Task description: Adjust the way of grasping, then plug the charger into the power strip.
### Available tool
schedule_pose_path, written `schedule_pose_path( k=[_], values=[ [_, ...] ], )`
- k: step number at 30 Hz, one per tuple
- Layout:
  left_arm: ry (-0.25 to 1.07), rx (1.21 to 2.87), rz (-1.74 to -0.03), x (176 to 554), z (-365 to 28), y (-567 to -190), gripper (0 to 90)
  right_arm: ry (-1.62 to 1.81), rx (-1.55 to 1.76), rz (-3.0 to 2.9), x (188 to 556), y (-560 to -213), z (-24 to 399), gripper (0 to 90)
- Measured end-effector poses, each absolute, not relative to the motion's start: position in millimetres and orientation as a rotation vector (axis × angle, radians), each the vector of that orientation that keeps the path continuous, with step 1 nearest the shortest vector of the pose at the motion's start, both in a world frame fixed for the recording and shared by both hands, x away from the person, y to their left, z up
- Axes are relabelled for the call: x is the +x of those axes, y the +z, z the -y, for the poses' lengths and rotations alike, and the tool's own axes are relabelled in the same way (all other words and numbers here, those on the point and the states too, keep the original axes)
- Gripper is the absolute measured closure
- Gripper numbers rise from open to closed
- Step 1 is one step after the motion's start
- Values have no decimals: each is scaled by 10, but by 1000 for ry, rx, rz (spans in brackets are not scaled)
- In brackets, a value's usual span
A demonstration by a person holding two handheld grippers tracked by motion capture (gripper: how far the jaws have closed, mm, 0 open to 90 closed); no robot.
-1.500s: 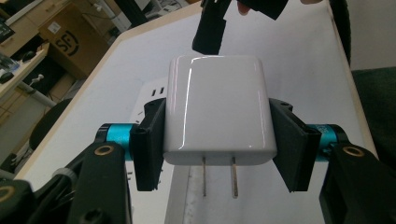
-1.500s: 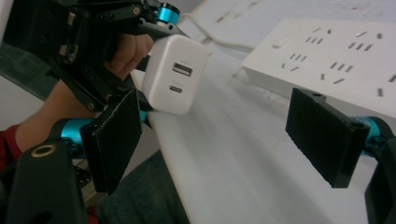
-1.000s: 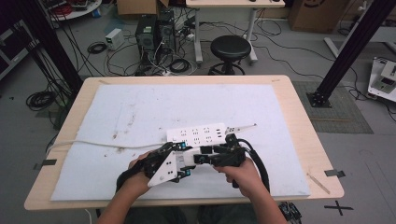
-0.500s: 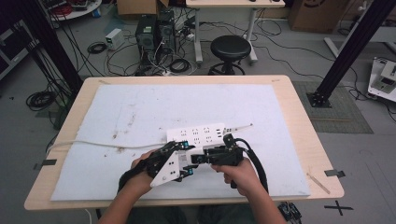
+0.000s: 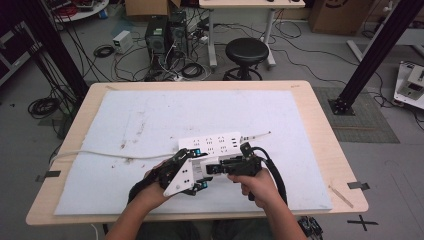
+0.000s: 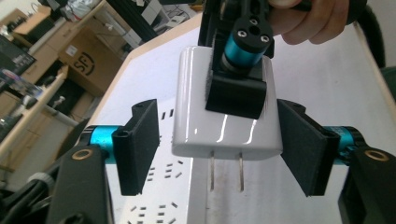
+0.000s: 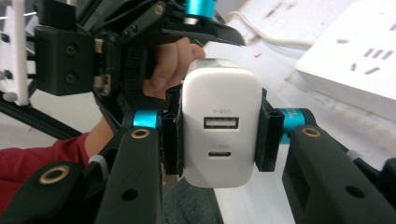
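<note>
A white USB charger (image 7: 219, 93) with two flat prongs (image 6: 212, 170) is passing between my two grippers above the mat's front. My right gripper (image 7: 217, 135) has just been closing, and its pads press both sides of the charger, ports facing the camera. My left gripper (image 6: 219, 144) has just been opening. The charger (image 6: 201, 126) sits between its jaws with a clear gap at the left pad (image 6: 137, 144). In the high view both grippers (image 5: 205, 170) meet tip to tip just in front of the white power strip (image 5: 212, 145).
The power strip's white cable (image 5: 100, 155) runs left off the white mat (image 5: 150, 115). A thin white stick (image 5: 257, 135) lies right of the strip. Beyond the wooden table (image 5: 330, 150) stand a black stool (image 5: 246, 50), computer cases and floor cables.
Both hands have kept their place at the front of the mat. The high view is too coarse to show the jaws moving.
</note>
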State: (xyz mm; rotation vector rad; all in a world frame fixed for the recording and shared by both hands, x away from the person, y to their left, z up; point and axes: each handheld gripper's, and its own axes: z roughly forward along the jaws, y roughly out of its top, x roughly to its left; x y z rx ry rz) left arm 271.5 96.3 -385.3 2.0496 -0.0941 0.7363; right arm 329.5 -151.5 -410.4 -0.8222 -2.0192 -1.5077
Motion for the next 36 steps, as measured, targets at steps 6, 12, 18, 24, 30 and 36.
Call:
schedule_pose_path(
  k=[6, 12, 18, 24, 30, 36],
  values=[
    [710, 2042, 54, 2720, -1025, -3803, 219, -1522, -840, 2026, 3308, -4085, 1584, 632],
    [705, 2013, -6, 2715, -1142, -3683, 173, -1538, -845, 2036, 3315, -4051, 1639, 632],
    [746, 1988, -72, 2788, -1328, -3535, 172, -1559, -850, 2045, 3319, -3990, 1690, 632],
    [723, 1986, -97, 2885, -1391, -3480, 172, -1561, -854, 2052, 3363, -3975, 1706, 632],
    [749, 1979, -159, 2918, -1518, -3448, 172, -1557, -872, 2062, 3411, -3937, 1705, 632],
    [788, 1998, -211, 2906, -1697, -3420, 173, -1644, -997, 2029, 3474, -3911, 1724, 632]
  ],
)
